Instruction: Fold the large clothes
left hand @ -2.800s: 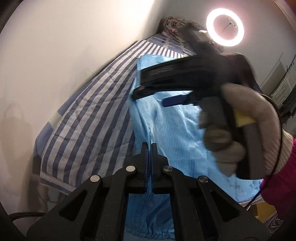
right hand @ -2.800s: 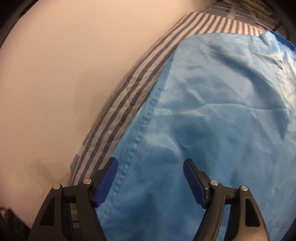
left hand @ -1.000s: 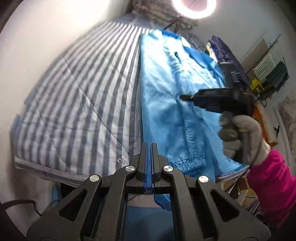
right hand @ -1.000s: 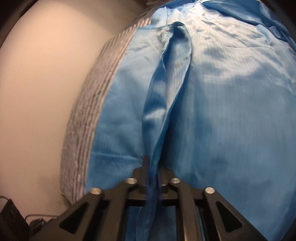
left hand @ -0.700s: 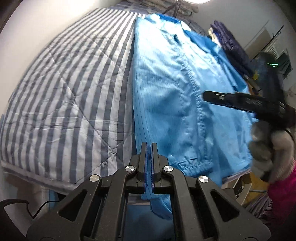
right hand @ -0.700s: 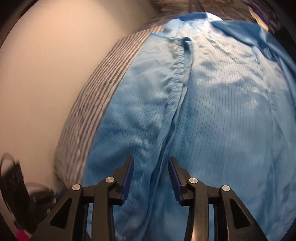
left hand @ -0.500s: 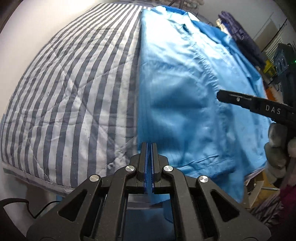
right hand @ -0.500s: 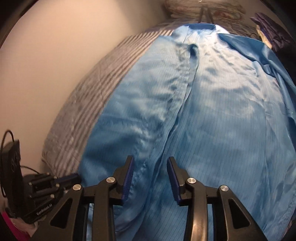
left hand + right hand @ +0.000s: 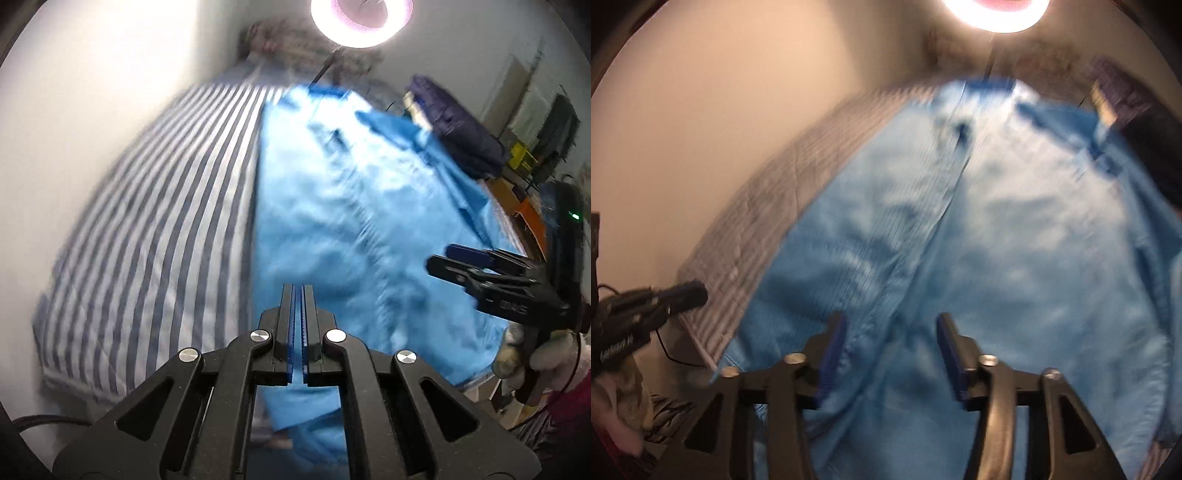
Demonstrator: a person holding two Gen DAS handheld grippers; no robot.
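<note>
Your left gripper [image 9: 297, 295] has its jaws pressed tight together. In the left wrist view there is nothing between them now. Your right gripper [image 9: 890, 345] has just been opening its jaws, and they stand apart with no cloth pinched. The cloth lies below and between them but is not held.

The big blue garment [image 9: 369, 229] lies spread on the striped bed cover [image 9: 159, 236]. It sits ahead of both sets of jaws, and its near end hangs over the bed edge just under your left jaws. A long seam [image 9: 945, 206] runs away from your right jaws up the middle.

This cloth looks thin, light and a bit shiny. I think it will be floppy and may slide on itself, so a fold could slip open.

Take hold at an edge or a hem, where the cloth is thicker. Pinch a good bite, not just the tip. Both views are blurry, so small parts are hard to see.
</note>
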